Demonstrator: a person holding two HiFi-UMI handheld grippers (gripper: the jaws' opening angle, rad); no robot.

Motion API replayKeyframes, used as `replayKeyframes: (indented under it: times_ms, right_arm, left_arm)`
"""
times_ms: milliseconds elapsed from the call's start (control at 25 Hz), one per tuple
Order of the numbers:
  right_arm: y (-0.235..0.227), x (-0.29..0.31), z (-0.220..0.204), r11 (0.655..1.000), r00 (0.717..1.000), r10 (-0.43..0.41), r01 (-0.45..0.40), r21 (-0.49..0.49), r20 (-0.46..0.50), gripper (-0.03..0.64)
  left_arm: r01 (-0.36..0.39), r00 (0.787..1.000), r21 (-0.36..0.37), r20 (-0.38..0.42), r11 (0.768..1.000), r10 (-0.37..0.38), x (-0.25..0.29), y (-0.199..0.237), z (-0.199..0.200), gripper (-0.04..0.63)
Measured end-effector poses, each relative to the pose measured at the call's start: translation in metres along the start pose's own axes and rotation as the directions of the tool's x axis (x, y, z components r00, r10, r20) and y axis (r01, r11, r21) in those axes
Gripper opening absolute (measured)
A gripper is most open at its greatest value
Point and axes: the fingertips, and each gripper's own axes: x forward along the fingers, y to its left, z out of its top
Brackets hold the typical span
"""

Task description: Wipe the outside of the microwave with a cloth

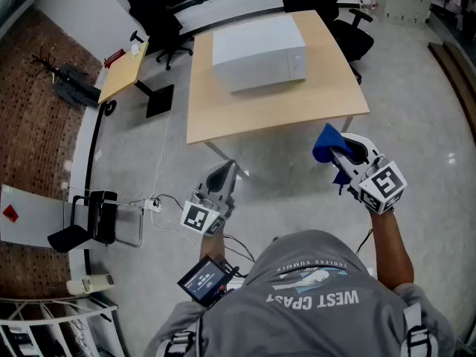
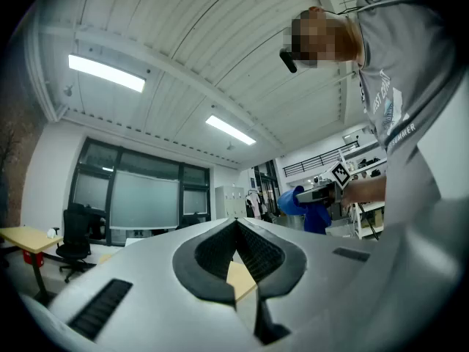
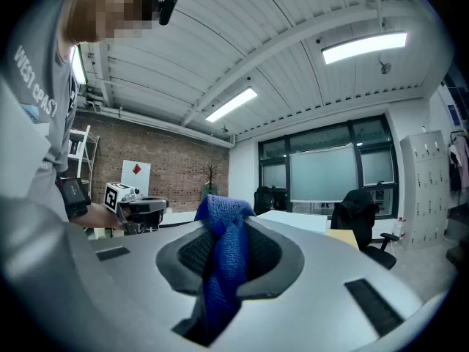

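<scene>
**A:** Where is the cloth at this moment?

**B:** It is in my right gripper. The jaws are closed on the blue cloth. One bunched fold stands up between the pads, and the loose end hangs down below them. My left gripper has its jaws pressed together, with nothing between them.

**A:** And the microwave?

**B:** The white microwave stands on the wooden table in front of me, well apart from both grippers. Nothing touches it yet.

**A:** How will these things handle?

**B:** I judge the cloth to be light, soft and knitted, so it will fold and drag instead of slipping. I hold it by a bunch, so I should press the free hanging part flat against the shell. The microwave looks heavy and stiff, with smooth walls, and I expect it to stay in place. If it slides, my left gripper could steady it at a corner.
</scene>
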Motion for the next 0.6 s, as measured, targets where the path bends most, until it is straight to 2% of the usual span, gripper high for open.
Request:
replayKeyframes:
  times_ms: [600]
  right_arm:
    - [0.003, 0.006, 0.0, 0.998, 0.999, -0.043, 0.044, 0.039, -0.004, 0.069]
  left_arm:
    - [0.033, 0.999, -0.009, 0.006, 0.999, -0.033, -0.006, 0.013, -0.003, 0.023]
